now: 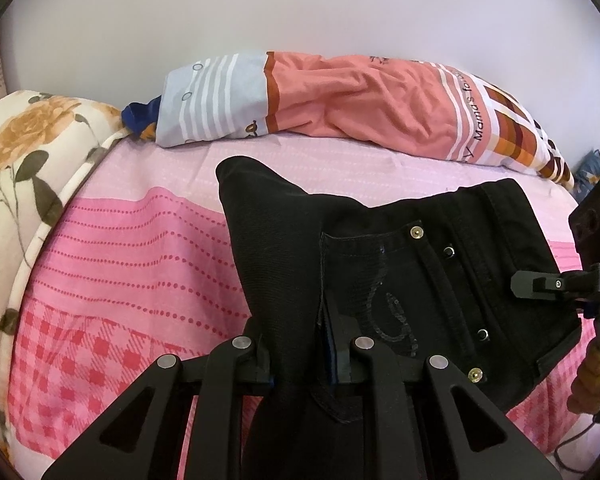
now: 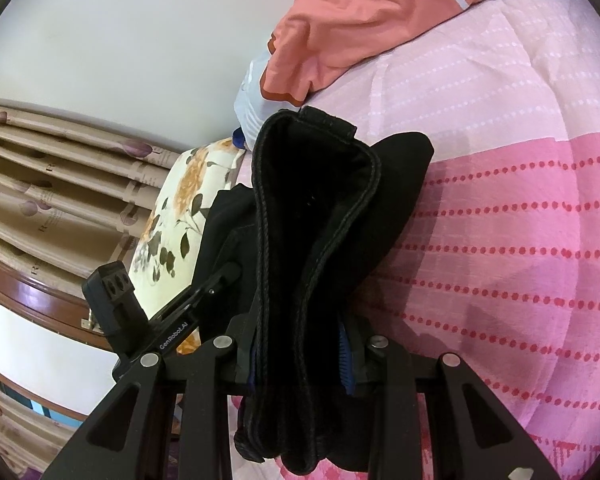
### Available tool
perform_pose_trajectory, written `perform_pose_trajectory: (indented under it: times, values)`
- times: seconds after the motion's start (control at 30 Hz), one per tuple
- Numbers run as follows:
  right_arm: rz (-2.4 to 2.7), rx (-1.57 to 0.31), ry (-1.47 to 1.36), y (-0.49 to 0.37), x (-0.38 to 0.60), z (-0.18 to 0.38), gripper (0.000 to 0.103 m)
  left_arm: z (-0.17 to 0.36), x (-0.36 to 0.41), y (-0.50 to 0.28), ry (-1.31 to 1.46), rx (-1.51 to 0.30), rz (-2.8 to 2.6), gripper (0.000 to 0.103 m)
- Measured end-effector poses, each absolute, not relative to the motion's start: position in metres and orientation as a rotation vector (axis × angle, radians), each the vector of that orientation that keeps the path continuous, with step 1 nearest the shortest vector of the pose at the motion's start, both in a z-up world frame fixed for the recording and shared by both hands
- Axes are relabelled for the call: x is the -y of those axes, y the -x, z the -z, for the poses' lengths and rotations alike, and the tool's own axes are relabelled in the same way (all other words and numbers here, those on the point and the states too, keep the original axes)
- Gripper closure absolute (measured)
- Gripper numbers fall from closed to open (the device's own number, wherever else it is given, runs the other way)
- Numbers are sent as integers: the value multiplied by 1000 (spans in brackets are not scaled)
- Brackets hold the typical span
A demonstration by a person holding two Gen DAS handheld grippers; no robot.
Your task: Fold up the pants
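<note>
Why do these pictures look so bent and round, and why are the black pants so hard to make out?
Left wrist view: a fisheye lens bows the bed and leaves dark corners; the black pants show only rivets and stitching. Right wrist view: the same curving, the pants nearly featureless black between the right hand-held gripper fingers, with a soft shadow on the pink sheet.

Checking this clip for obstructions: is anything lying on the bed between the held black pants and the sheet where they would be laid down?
Nothing visible does. Both the left gripper and the right gripper are shut on the black pants, and the pink sheet beside them is bare. The pillow lies farther back by the wall.
</note>
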State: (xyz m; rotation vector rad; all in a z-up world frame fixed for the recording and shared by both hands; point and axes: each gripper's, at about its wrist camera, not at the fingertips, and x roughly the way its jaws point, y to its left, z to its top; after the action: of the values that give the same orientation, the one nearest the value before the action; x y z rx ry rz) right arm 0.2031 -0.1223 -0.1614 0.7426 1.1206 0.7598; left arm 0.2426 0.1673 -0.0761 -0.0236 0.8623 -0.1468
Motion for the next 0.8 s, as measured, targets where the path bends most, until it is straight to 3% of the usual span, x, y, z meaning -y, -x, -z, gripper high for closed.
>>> perform_pose_trajectory:
  times: [0.27,0.5,0.8]
  values:
    - [-739,-1131,-747,-203,126,167,75,85,-173,-245,31,-865,136,79]
    - [-711,-1143,-747,-204,130,174,74,91,-181,-244,18,-853,102,60]
    - [-668,-1137,-712,-202,133,184,70,91,-198,-242,6,-817,44,48]
